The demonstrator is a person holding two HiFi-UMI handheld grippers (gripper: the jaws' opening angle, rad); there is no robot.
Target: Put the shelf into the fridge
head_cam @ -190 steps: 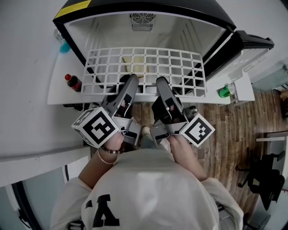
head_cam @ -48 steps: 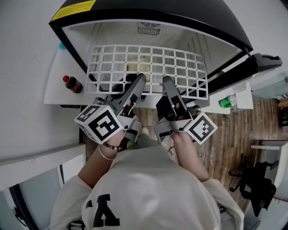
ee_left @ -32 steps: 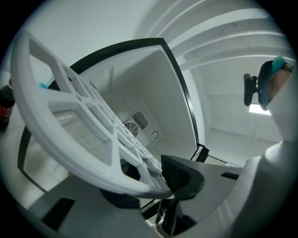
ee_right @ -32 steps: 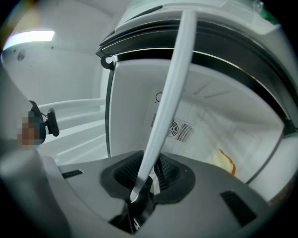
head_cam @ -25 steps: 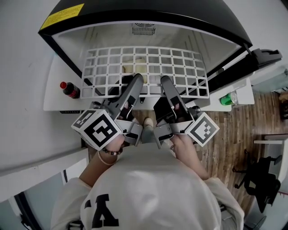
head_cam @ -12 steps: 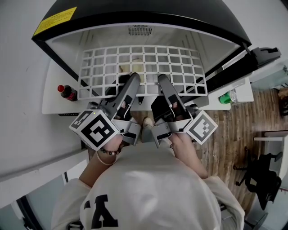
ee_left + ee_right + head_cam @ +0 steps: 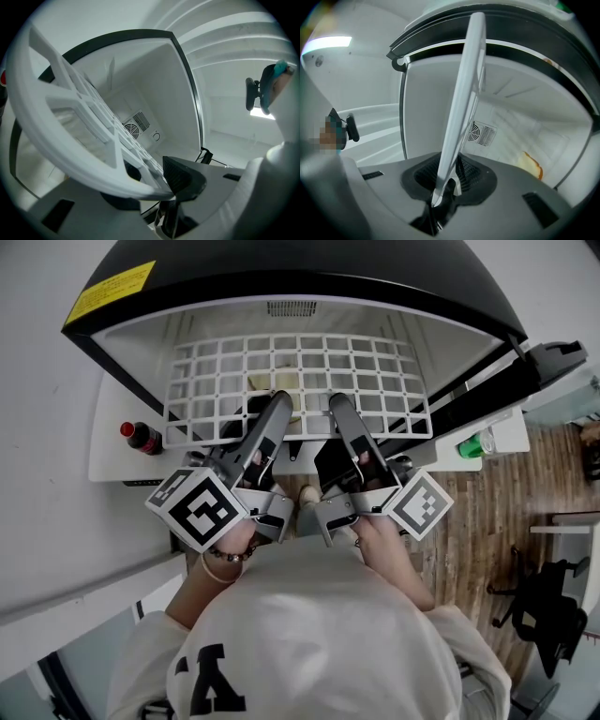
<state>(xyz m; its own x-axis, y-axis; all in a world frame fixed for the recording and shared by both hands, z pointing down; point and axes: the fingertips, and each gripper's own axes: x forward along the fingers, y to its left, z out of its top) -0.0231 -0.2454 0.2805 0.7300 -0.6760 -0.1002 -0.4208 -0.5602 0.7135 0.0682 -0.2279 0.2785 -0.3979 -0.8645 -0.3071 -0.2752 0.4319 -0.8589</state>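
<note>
Shelf [image 7: 302, 381], a white plastic grid, lies roughly level in the mouth of the fridge [image 7: 309, 263], with its rear part inside the white cavity and its front rim at the opening. No view shows whether its side edges sit on the wall ledges. The left gripper [image 7: 278, 404] pinches the front rim left of centre, and the left gripper view shows the rim [image 7: 70, 117] clamped between the dark pads [image 7: 183, 178]. The right gripper [image 7: 337, 404] pinches the same rim just beside it, where the rim [image 7: 461, 108] runs edge-on down into jaws closed on it [image 7: 443, 187]. Both grips sit close together near the middle, so the wide shelf can probably yaw or sag at its outer corners. Advance both grippers at an equal rate, straight toward the fan vent [image 7: 292, 308] on the back wall. Hold the rim level so that both side edges meet ledges of the same height. Keep the grid above the pale yellow item [image 7: 530, 165] lying in the cavity. Stop and re-square the shelf if one corner binds against a wall. Loosen the jaws only once the shelf bears on both sides. A cola bottle [image 7: 141, 435] at the left and a green bottle [image 7: 473, 442] at the right stand outside the opening, apart from the shelf's path.
</note>
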